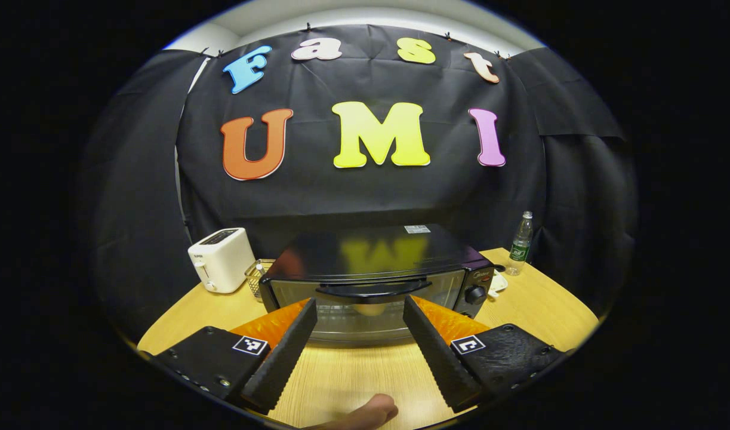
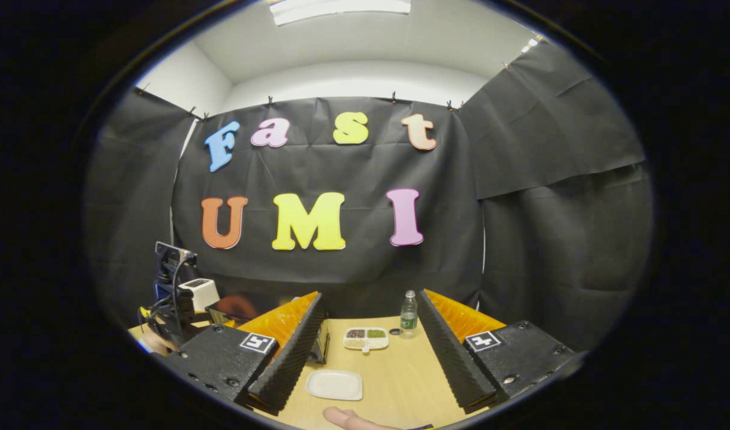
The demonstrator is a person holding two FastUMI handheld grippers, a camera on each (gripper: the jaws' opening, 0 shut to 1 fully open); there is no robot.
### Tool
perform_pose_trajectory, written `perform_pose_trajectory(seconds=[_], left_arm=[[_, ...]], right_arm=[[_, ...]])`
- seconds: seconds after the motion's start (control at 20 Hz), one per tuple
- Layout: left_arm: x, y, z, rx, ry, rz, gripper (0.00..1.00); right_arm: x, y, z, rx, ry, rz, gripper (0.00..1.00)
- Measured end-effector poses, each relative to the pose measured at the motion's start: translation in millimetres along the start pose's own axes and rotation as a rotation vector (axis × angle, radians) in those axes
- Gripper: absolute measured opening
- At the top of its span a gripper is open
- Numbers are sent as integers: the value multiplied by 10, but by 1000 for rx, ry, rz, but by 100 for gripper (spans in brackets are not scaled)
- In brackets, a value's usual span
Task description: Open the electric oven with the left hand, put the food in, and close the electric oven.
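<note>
The left gripper (image 1: 360,310) is held wide open and empty before the electric oven (image 1: 376,278), its door shut and the door handle (image 1: 373,290) seen just beyond the fingertips. A white toaster (image 1: 221,259) stands to the oven's left, a water bottle (image 1: 521,243) to its right. The right gripper (image 2: 370,304) is likewise spread, grasping nothing, above a white plate (image 2: 335,384) on the wooden table (image 2: 394,370)

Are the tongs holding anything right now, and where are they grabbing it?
Nothing is held. The left tongs are open in front of the oven, its door shut. The right tongs are open above the table.
</note>
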State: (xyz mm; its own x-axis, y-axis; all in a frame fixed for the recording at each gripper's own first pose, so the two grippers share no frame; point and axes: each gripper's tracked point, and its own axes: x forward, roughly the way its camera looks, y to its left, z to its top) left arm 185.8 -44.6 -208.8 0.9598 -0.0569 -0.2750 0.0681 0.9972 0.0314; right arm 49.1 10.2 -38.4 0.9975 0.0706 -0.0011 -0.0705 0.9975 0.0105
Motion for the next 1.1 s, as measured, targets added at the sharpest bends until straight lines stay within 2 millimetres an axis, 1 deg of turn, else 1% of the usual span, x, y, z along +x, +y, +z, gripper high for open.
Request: perform_pose_trajectory(seconds=[0.15, 0.2, 0.25, 0.3, 0.35, 0.4, 0.45, 0.5, 0.6, 0.75, 0.85, 0.9, 0.95, 1.1], left_arm=[[-217, -17, 169, -8, -35, -13, 96], [-296, -16, 254, -11, -56, -16, 96], [-375, -23, 334, -11, -72, -17, 96], [-466, -17, 401, -12, -90, -15, 96], [-551, -11, 486, -14, -111, -13, 96], [-633, -23, 558, -14, -128, -12, 96], [-728, -21, 649, -16, -152, -11, 95], [-842, -22, 734, -16, -174, -12, 95], [-1077, 14, 875, -12, -219, 8, 95], [-1357, 38, 953, -32, -245, 27, 95], [-1571, 32, 1058, -37, -276, 26, 96], [-1679, 23, 1094, -36, -297, 24, 95], [-1783, 15, 1122, -37, -308, 23, 95], [-2002, -57, 1180, -30, -332, -1, 95]], right_arm=[[-4, 9, 10, -14, -6, -1, 94], [-14, 22, 5, -14, -7, 2, 100], [-21, 41, 17, -11, -6, 9, 100], [-31, 41, 7, -9, -6, 11, 94], [-37, 21, 14, -7, -9, 9, 94], [-65, -12, 33, -7, -12, 4, 100], [-71, -38, 51, -8, -15, -1, 100], [-71, -36, 52, -7, -18, -3, 94], [-111, -44, 56, 1, -18, 6, 94], [-151, -71, 67, 7, -15, 12, 94], [-181, -111, 77, 5, -19, 5, 95], [-220, -133, 88, 3, -23, 1, 94], [-219, -153, 101, 4, -23, -7, 94], [-293, -204, 169, 11, -32, -17, 94]])
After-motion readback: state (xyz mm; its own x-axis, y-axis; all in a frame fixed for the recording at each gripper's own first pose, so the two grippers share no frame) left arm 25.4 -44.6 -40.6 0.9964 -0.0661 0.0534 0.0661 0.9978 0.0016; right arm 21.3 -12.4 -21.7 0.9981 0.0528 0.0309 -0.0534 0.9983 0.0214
